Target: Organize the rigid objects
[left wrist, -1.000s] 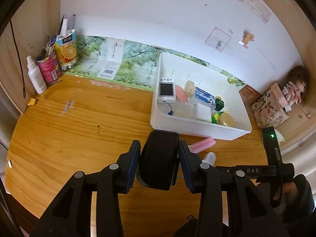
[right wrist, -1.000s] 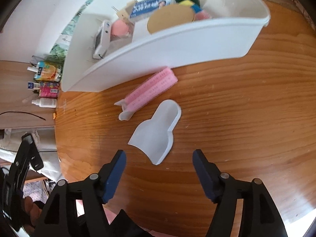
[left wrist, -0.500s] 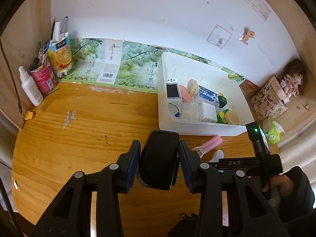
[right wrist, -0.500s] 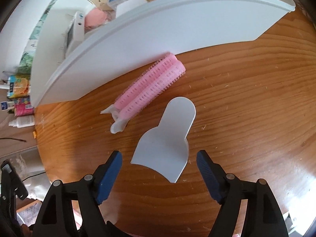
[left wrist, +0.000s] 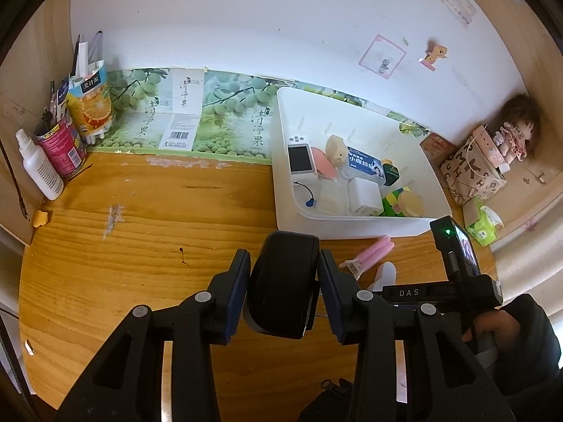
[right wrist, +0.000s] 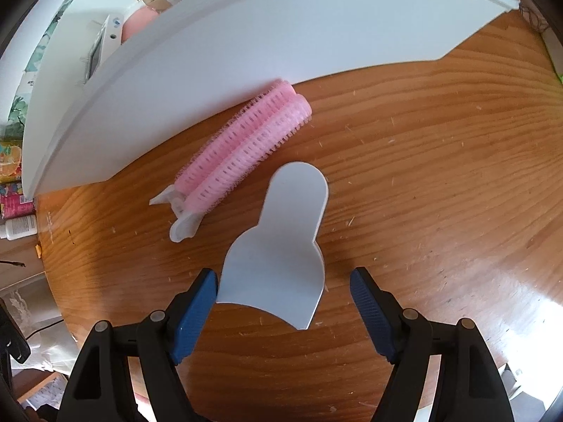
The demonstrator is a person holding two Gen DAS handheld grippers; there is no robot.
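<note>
**Scoop next for the bin**

The white scoop lies on the tabletop beside a pink roller clip, near the white bin. The right claw straddles it, jaws closing, not yet pressing. The left claw is clamped on a black case. Next: squeeze, then lift.

From my left wrist view, the white plastic bin sits right of centre on the wooden table, the white handheld device in its left end. The white spray bottle stands at far left. Lower in my right wrist view, the pink hair roller clip lies just before the bin's wall, with the flat white scoop-shaped plastic piece beside it, lower centre.
</note>
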